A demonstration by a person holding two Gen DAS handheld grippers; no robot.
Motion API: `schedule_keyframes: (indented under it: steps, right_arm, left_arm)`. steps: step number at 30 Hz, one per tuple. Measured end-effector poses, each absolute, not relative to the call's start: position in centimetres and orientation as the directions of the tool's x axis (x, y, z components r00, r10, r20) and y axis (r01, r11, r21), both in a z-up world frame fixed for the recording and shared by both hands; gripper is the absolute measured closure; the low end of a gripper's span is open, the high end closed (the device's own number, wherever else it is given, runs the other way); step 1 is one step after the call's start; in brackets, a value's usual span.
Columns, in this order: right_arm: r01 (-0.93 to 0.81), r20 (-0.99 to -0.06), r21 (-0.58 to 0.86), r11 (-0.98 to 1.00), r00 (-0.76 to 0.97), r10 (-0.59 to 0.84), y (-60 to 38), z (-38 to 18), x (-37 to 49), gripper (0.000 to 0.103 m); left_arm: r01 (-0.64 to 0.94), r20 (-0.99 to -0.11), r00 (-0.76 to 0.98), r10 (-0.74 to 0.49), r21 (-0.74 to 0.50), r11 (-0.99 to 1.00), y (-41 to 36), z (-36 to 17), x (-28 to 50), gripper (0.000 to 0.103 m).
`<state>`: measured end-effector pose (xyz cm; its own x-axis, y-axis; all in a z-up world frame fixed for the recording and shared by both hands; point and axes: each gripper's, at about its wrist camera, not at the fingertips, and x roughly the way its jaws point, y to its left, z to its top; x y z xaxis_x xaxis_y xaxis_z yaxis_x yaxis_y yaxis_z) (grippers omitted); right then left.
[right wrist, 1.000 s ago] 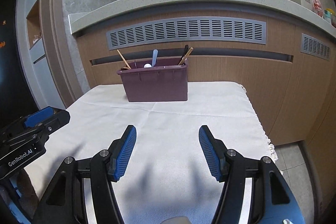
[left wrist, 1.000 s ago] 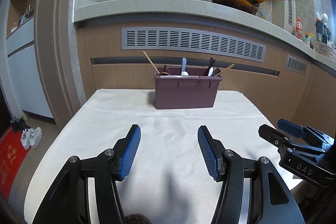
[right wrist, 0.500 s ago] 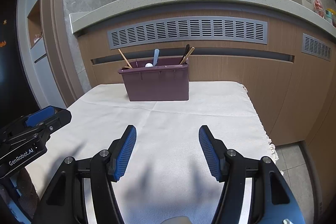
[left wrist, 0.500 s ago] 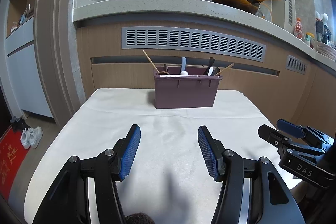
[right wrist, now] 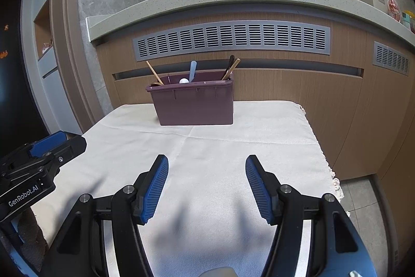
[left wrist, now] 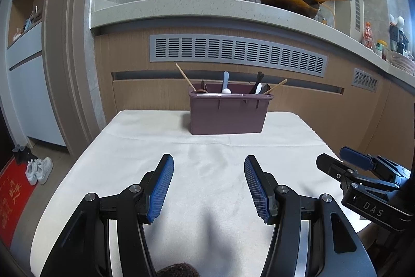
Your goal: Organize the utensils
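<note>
Both sets of jaws stand spread wide with nothing between them: the left gripper (left wrist: pixel 208 168) and the right gripper (right wrist: pixel 207 166) hover side by side above the white tablecloth (left wrist: pixel 212 155). Well ahead, at the table's far edge, the purple utensil holder (left wrist: pixel 228 112) stands upright, utensils (left wrist: pixel 225 82) poking from its top.

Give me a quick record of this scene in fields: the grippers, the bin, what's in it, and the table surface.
left gripper: open, empty, above the cloth
right gripper: open, empty, above the cloth
bin: purple, upright at the table's far side
contents: wooden chopsticks, pale blue handle, white spoon, dark utensils
white cloth: covers the table, no loose utensils in view
</note>
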<state>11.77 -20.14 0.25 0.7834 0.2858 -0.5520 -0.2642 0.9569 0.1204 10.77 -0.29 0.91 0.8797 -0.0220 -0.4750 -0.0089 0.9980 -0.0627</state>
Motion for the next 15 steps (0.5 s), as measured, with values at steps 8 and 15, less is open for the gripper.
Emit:
schedule_keyframes:
  steps: [8,15]
  right_arm:
    - [-0.265,-0.551,0.121,0.957,0.784,0.287,-20.23,0.26,11.78,0.044]
    - [-0.264,-0.552,0.122,0.957,0.783,0.287,-20.24,0.29,11.79,0.044]
  left_arm:
    - [-0.017,-0.489,0.872,-0.018,-0.068,0.998,-0.02,0.80,10.99,0.045]
    - [-0.020,-0.495,0.869,-0.019,-0.072,0.997,0.14,0.71,11.15,0.045]
